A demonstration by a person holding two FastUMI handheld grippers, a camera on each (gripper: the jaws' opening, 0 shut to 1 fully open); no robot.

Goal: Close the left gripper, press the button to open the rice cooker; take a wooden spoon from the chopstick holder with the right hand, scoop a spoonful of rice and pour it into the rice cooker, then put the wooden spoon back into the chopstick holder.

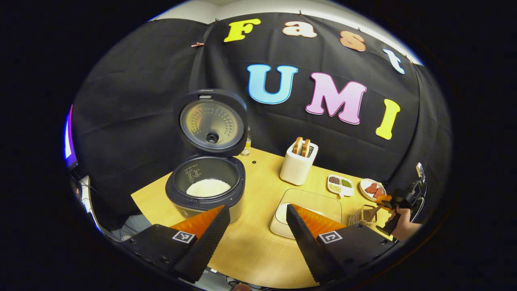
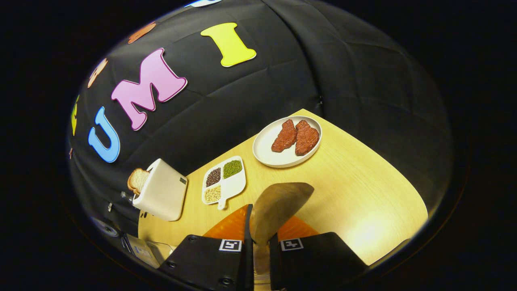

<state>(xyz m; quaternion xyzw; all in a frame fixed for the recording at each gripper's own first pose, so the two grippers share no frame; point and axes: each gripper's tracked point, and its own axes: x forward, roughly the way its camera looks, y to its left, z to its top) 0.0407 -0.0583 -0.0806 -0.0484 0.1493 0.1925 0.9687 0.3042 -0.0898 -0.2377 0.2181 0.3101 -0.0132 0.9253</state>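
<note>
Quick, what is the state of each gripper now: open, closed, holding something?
Left gripper: open, holding nothing, near the open rice cooker.
Right gripper: closed on the wooden spoon, both fingers pressing its handle.

A staged kitchen booth: rice cooker (image 1: 206, 178), toaster (image 1: 298, 163), wooden table (image 1: 258, 242).
</note>
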